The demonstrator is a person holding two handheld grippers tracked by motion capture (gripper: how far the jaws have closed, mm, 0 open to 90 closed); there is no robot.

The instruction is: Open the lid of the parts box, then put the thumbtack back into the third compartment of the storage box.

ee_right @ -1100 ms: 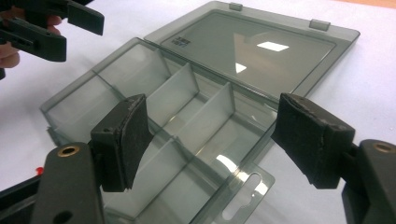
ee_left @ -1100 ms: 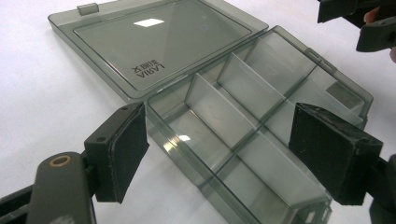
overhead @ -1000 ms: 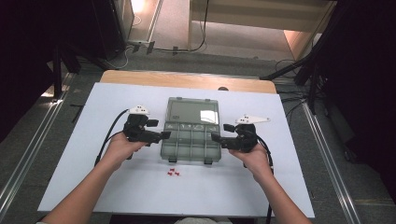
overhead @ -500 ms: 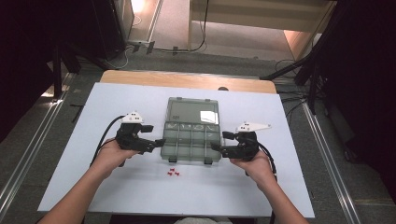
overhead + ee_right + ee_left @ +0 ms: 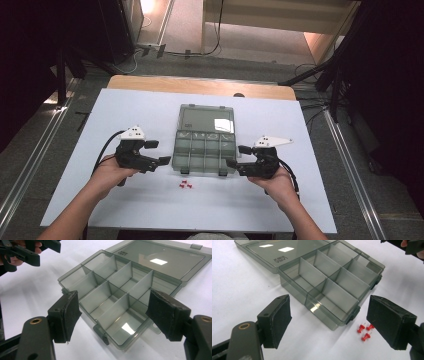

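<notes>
1. Organiser box (image 5: 205, 145) of smoky clear plastic sits near the middle of the white worktop (image 5: 125, 210), its lid (image 5: 209, 118) laid flat open toward the far edge.
2. Dividers split the tray into small compartments; all that can be seen look bare.
3. Three red pushpins (image 5: 187, 185) lie loose on the worktop just in front of the box, toward the near edge.
4. Left tool (image 5: 158, 152) is held just beside the box's left side, jaws wide apart, gripping nothing; the left gripper view has the box's near corner and the pins between the pads.
5. Right tool (image 5: 238, 156) is held at the box's right near corner, jaws likewise spread and not holding anything.
</notes>
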